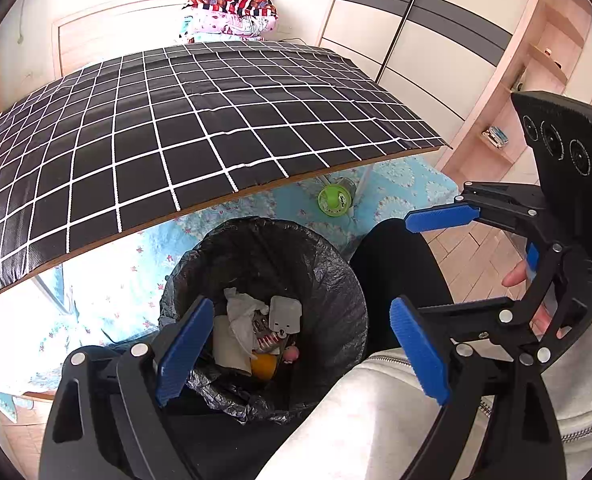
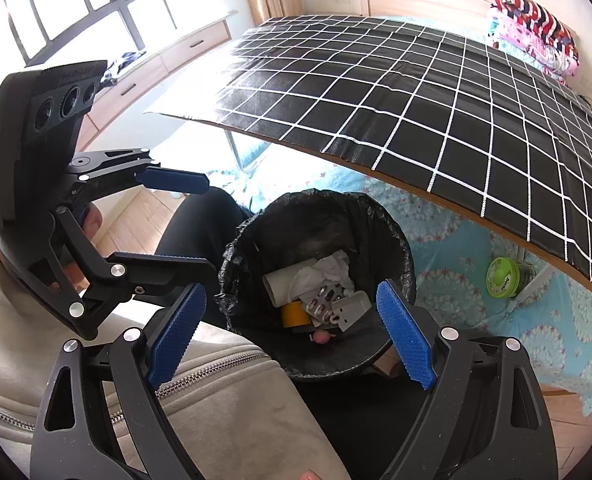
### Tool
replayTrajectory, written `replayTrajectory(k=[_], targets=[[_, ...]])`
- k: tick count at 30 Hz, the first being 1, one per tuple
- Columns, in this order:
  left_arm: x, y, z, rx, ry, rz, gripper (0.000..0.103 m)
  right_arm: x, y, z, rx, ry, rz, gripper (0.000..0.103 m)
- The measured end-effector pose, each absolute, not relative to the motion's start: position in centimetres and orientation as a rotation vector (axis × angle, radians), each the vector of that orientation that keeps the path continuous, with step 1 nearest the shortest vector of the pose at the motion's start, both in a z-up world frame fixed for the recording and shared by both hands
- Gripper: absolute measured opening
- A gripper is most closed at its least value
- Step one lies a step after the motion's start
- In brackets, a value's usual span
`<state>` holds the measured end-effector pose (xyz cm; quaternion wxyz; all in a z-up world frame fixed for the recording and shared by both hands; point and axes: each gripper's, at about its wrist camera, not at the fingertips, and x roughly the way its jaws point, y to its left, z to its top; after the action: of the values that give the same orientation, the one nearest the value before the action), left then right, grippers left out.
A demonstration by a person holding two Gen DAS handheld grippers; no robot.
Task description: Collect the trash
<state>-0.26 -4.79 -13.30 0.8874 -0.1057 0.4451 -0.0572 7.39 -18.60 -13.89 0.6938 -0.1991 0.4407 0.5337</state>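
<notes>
A bin lined with a black bag stands on the floor below both grippers. In it lie crumpled tissue, a white plug adapter, a blister pack, a yellow tape roll, a cardboard tube and a small pink figure. My left gripper hangs open over the bin with nothing between its pads. My right gripper is open and empty beside it.
A table with a black white-grid cloth overhangs the bin's far side. A green-lidded jar lies on the blue floral mat under it. The person's black trouser leg and beige zipped jacket are close by.
</notes>
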Motion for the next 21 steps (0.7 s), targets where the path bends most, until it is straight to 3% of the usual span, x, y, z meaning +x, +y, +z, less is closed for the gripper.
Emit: replayTrajectory(k=[21], targets=[[-0.22,-4.86,-13.29,-0.220,0.930,-0.120,0.087,7.56,-18.65,-14.03,-0.439,0.990,1.189,0.087]])
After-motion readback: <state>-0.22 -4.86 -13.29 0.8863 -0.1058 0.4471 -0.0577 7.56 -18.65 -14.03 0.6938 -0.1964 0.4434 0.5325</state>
